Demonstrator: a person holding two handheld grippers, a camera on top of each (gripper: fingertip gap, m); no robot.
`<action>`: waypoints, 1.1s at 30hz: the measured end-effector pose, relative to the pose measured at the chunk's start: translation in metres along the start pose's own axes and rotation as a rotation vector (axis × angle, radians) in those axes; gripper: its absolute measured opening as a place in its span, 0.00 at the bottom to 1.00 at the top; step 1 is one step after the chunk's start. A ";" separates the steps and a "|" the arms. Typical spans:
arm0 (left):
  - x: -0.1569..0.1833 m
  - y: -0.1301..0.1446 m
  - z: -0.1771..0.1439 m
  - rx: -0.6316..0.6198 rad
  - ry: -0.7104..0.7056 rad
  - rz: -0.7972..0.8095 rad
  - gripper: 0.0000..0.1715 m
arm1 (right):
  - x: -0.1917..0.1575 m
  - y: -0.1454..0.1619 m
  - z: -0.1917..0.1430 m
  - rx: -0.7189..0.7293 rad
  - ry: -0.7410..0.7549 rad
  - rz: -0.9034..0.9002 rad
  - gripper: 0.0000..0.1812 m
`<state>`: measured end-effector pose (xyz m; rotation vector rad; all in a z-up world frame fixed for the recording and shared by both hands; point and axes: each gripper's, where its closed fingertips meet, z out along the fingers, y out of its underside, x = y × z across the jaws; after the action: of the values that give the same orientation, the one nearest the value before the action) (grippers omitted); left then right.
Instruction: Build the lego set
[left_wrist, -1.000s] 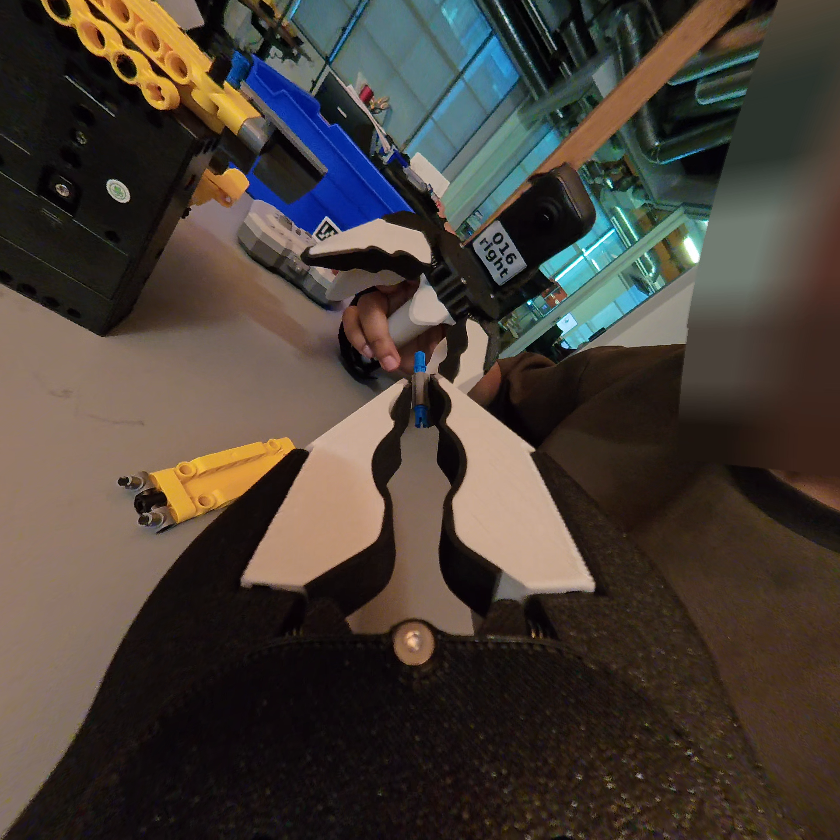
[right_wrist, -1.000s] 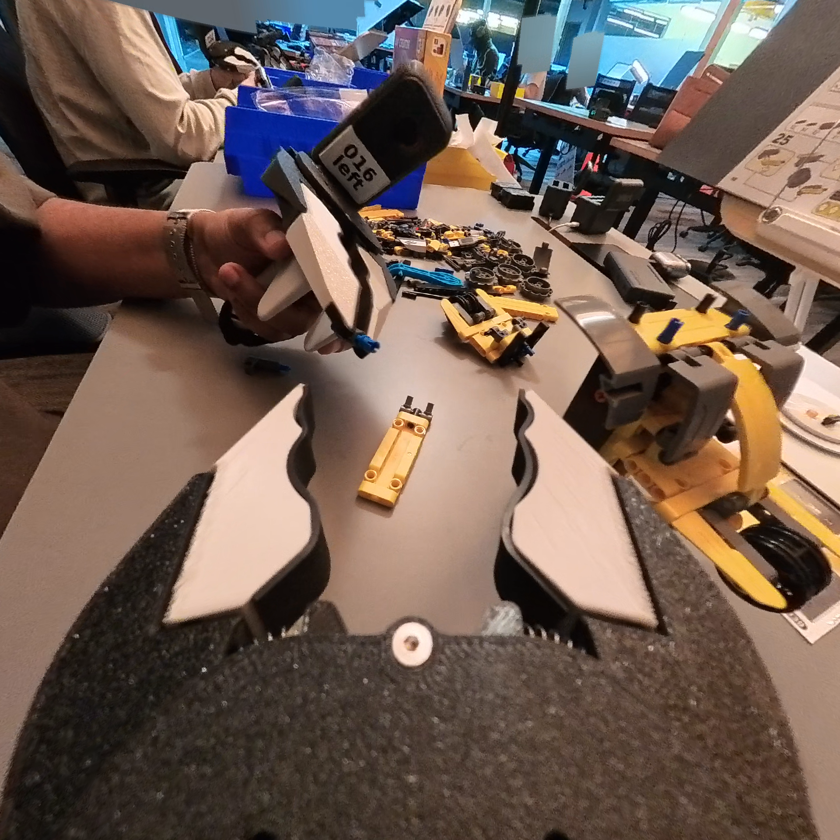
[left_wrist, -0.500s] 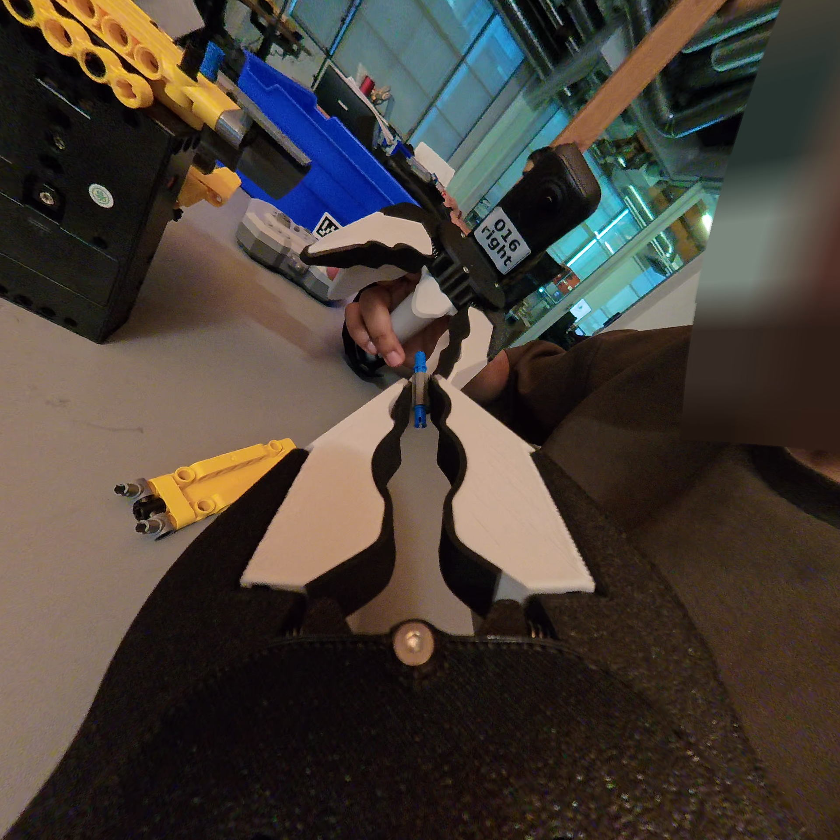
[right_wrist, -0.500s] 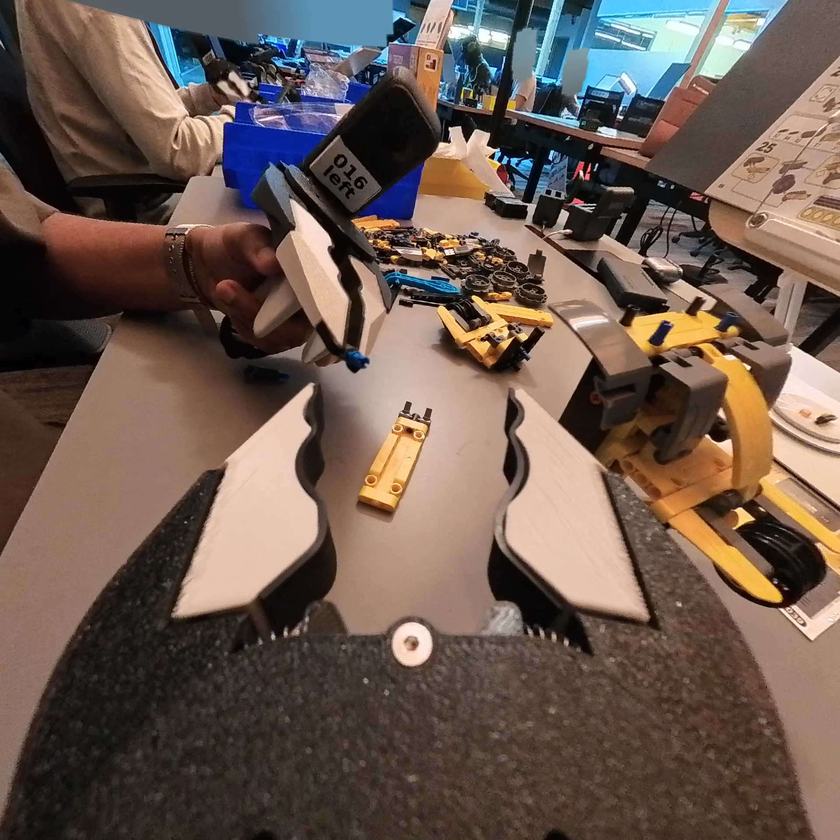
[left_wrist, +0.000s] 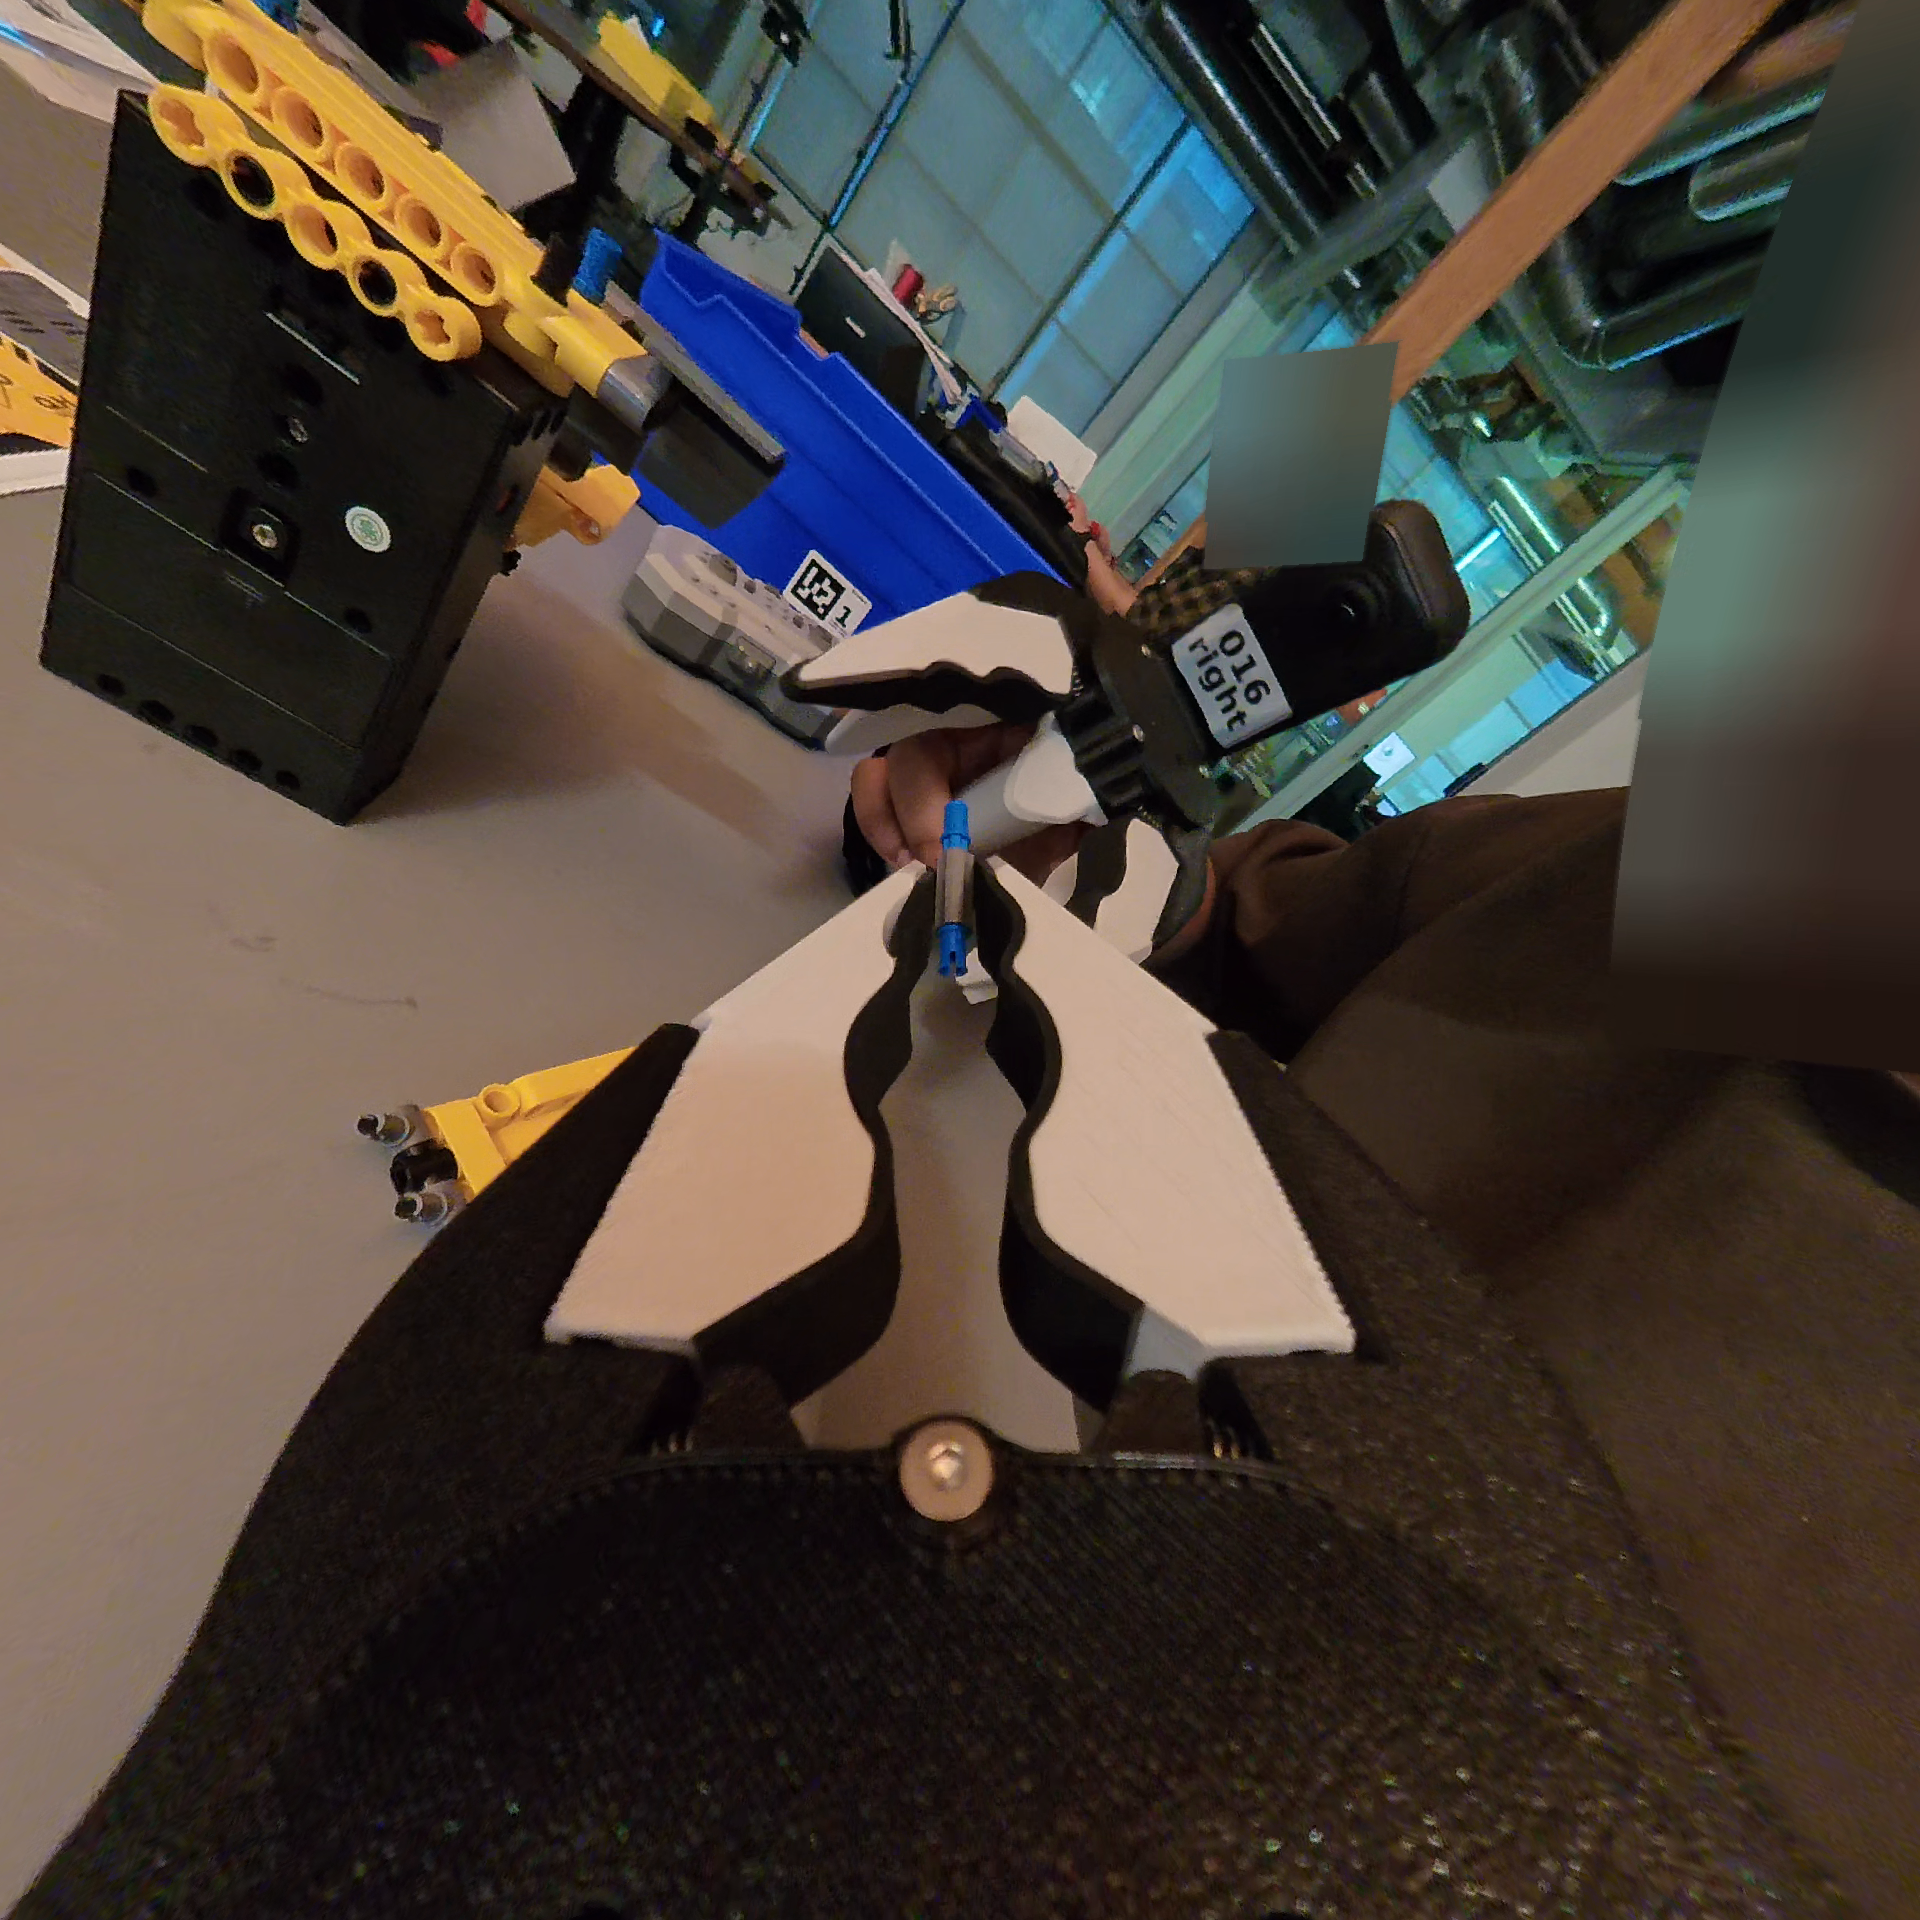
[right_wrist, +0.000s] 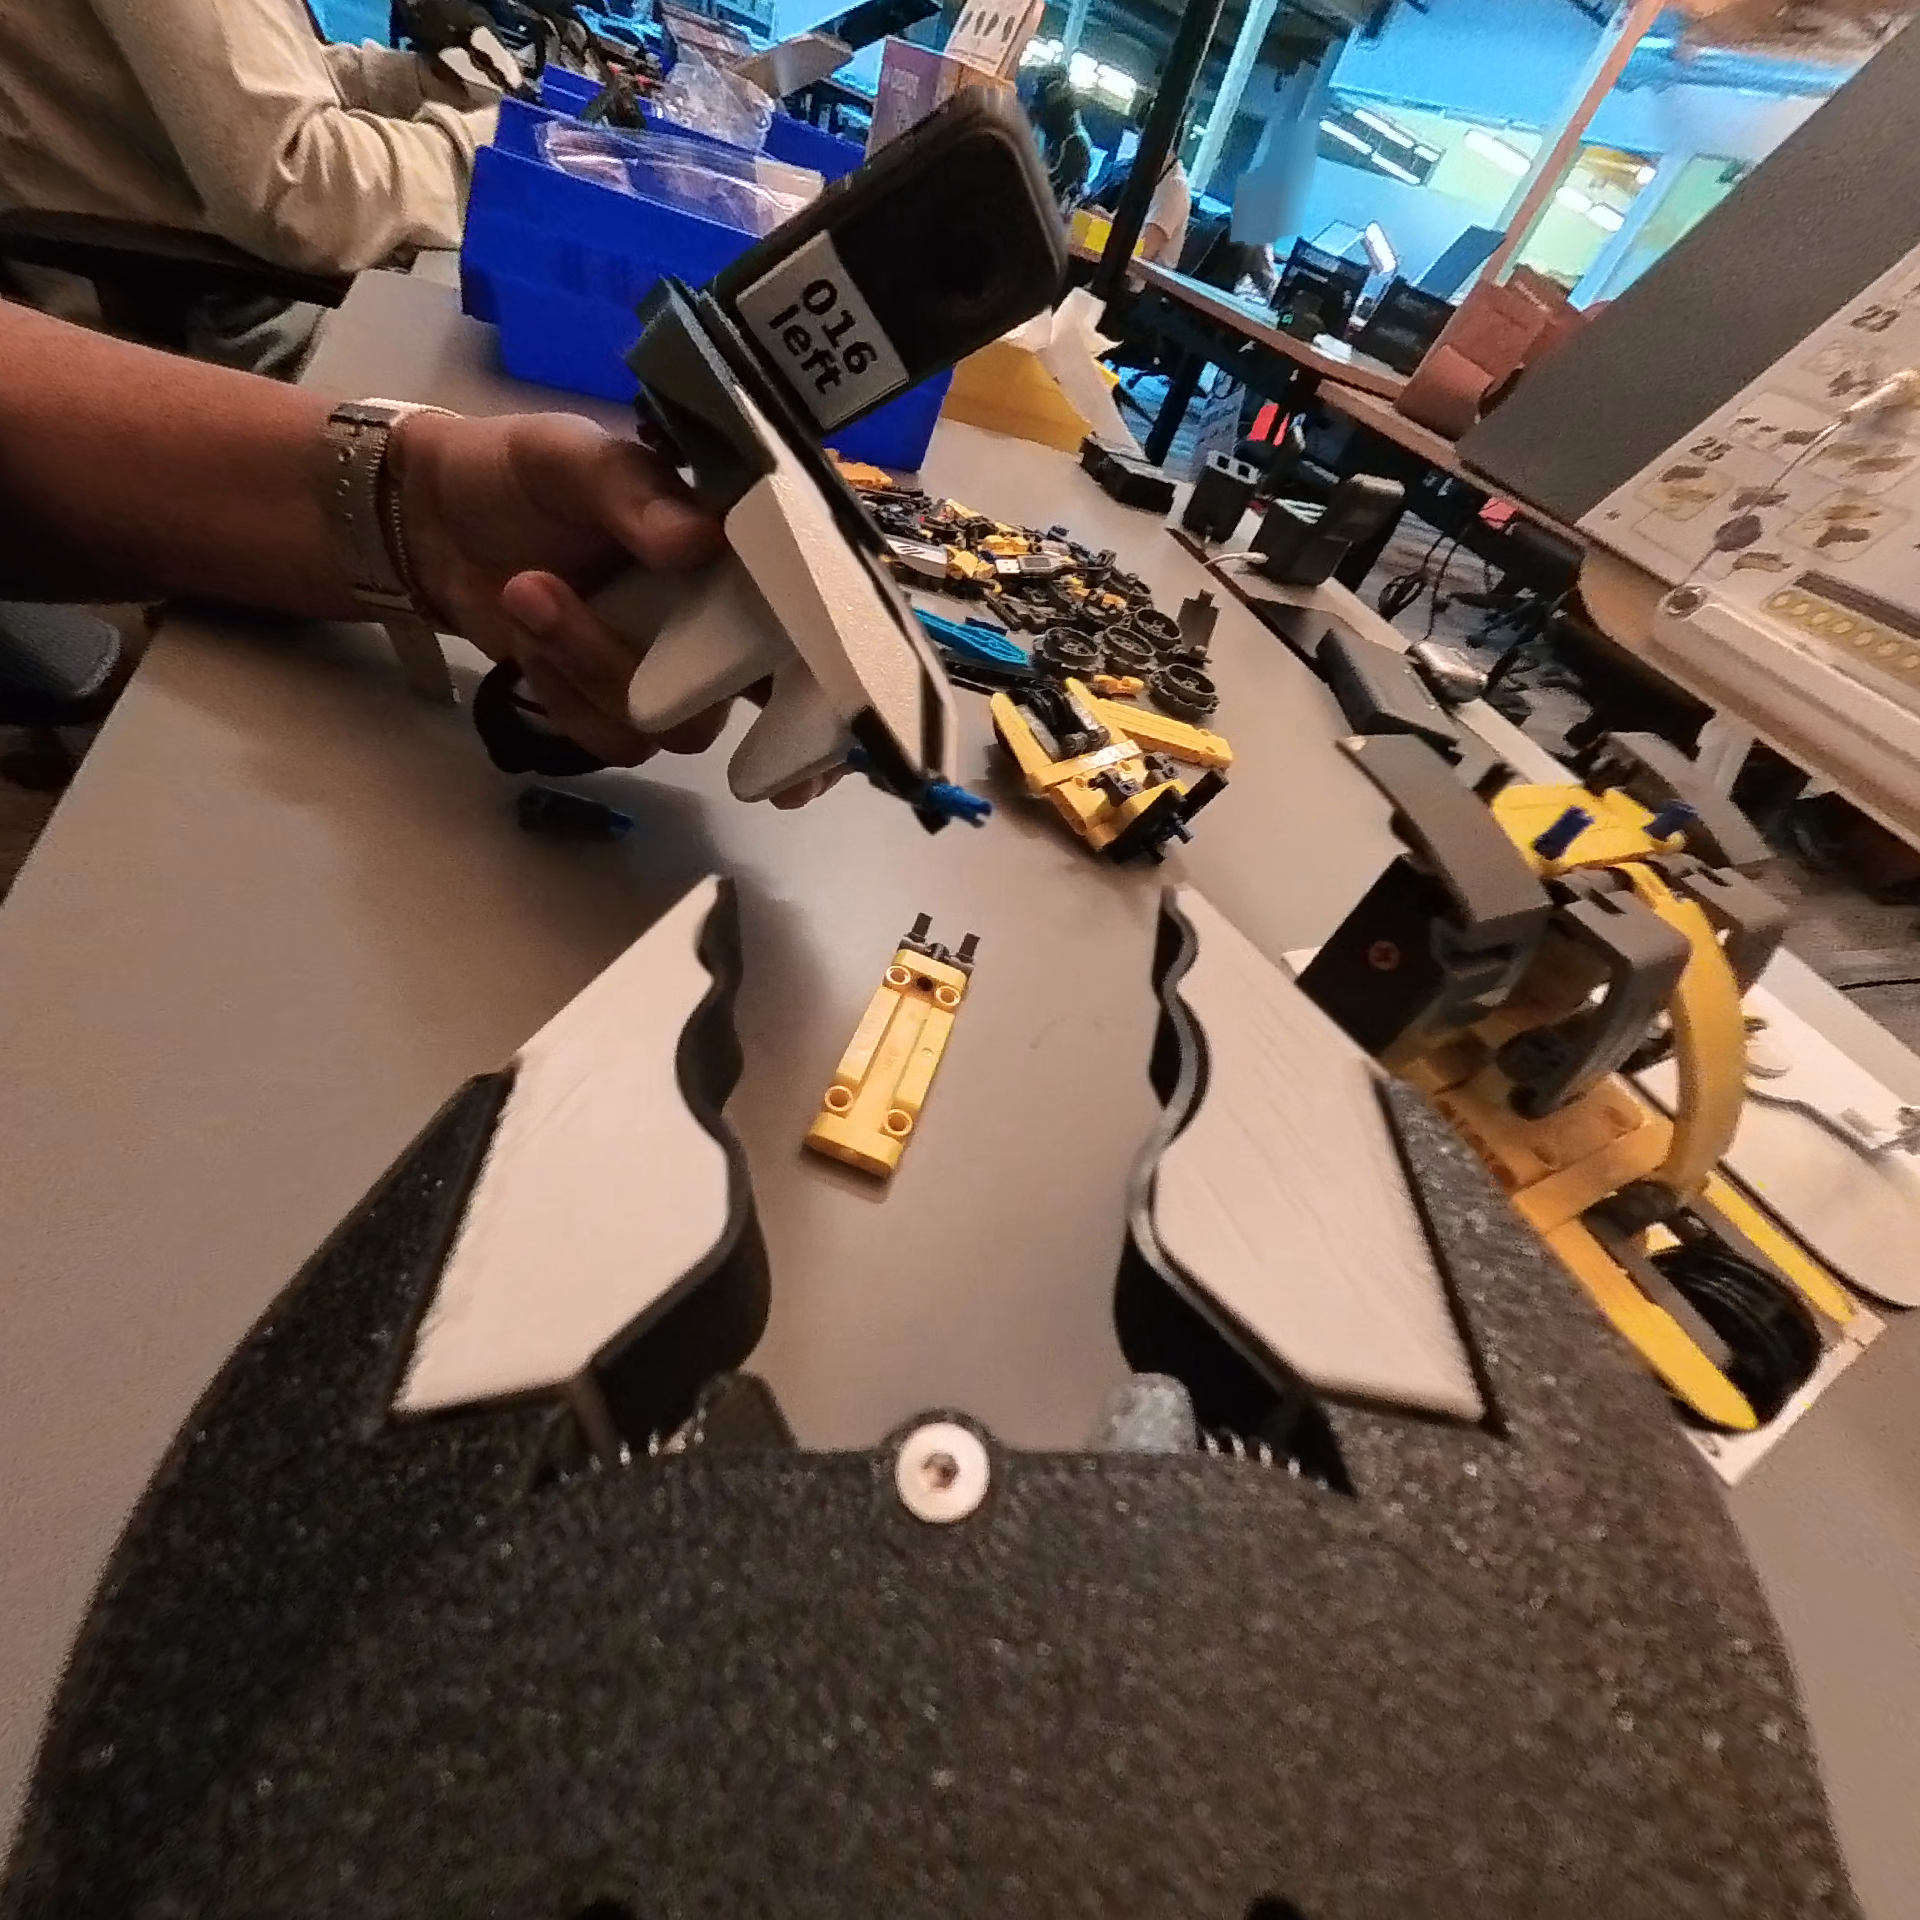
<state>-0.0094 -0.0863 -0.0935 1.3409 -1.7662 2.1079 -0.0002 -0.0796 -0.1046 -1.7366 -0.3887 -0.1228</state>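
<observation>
My left gripper (left_wrist: 951, 896) is shut on a small pin with blue ends and a grey middle (left_wrist: 951, 883), held in the air above the grey table. In the right wrist view the left gripper (right_wrist: 925, 790) hangs tilted, with the pin (right_wrist: 951, 798) at its tips, just beyond a flat yellow piece with black pins (right_wrist: 894, 1049). My right gripper (right_wrist: 945, 899) is open and empty, and its fingers frame that yellow piece on the table. The yellow piece also shows in the left wrist view (left_wrist: 509, 1122), as does the open right gripper (left_wrist: 966, 769).
A yellow, grey and black brick model (right_wrist: 1558, 997) stands at the right; its black block (left_wrist: 270, 468) is at the far left in the left view. A small yellow sub-assembly (right_wrist: 1101, 769), a heap of loose parts (right_wrist: 1039, 613), a dark blue part (right_wrist: 571, 810), blue bins (right_wrist: 582, 281) and an instruction booklet (right_wrist: 1766, 499) surround them. Left and right tips are no more than a few centimetres apart.
The left gripper with the pin has moved to the right, nearer the far end of the yellow piece. The right gripper has stayed open over that piece.
</observation>
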 end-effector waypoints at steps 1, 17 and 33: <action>0.000 0.000 0.000 0.003 0.001 0.000 0.02 | 0.001 -0.001 0.000 0.006 0.014 -0.010 0.44; 0.005 -0.015 -0.003 0.106 0.099 -0.150 0.03 | -0.001 -0.021 -0.002 0.118 0.241 -0.178 0.25; 0.019 -0.006 0.011 0.075 0.204 -0.264 0.02 | 0.001 -0.035 0.002 0.193 0.270 -0.113 0.17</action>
<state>-0.0121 -0.1020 -0.0768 1.2452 -1.3639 2.0960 -0.0111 -0.0726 -0.0720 -1.4838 -0.2892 -0.3852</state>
